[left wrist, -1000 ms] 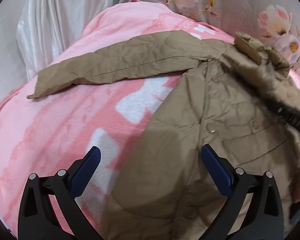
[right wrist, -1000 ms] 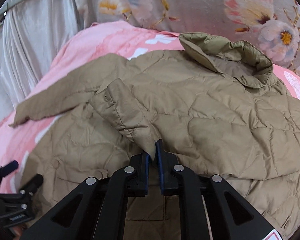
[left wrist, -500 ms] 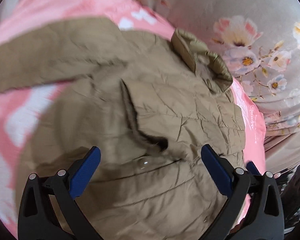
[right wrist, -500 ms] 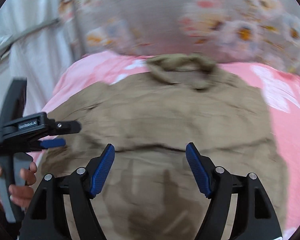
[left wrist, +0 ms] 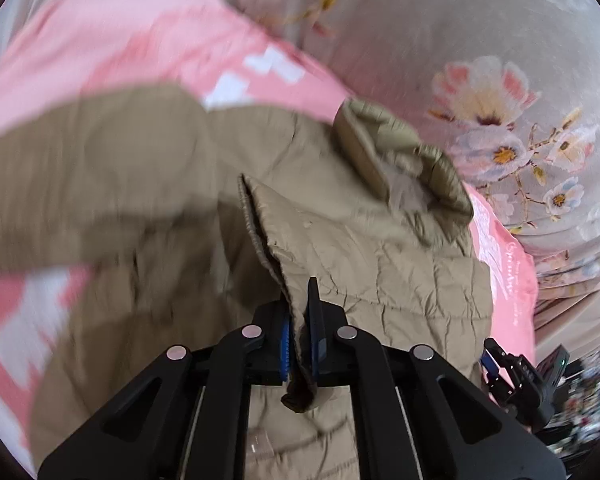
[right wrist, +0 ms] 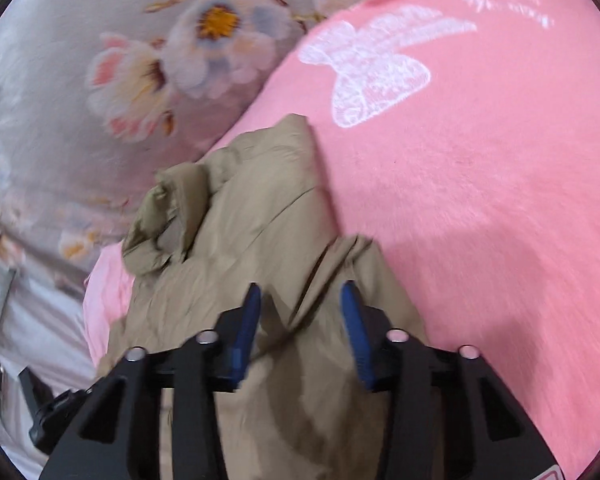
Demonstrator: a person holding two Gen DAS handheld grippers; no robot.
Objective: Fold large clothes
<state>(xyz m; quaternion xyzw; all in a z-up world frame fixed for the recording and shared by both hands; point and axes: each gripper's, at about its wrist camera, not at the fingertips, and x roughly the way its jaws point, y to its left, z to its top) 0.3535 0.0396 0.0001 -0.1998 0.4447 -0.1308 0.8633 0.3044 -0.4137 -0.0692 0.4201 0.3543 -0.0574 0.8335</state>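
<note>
Left claw (left wrist: 298, 332) clenched on jacket (left wrist: 380, 256) sleeve cuff | right claw (right wrist: 300, 320) closing over near hem, nothing pinched | we keep edges aligned on pink blanket (right wrist: 480, 184).

Both grippers same build: left gripper (left wrist: 299, 320) and right gripper (right wrist: 300, 320) have matte black angular linkage arms, round silver pivot screws at the joints, ribbed blue pads (right wrist: 246, 326) lining the finger insides.
</note>
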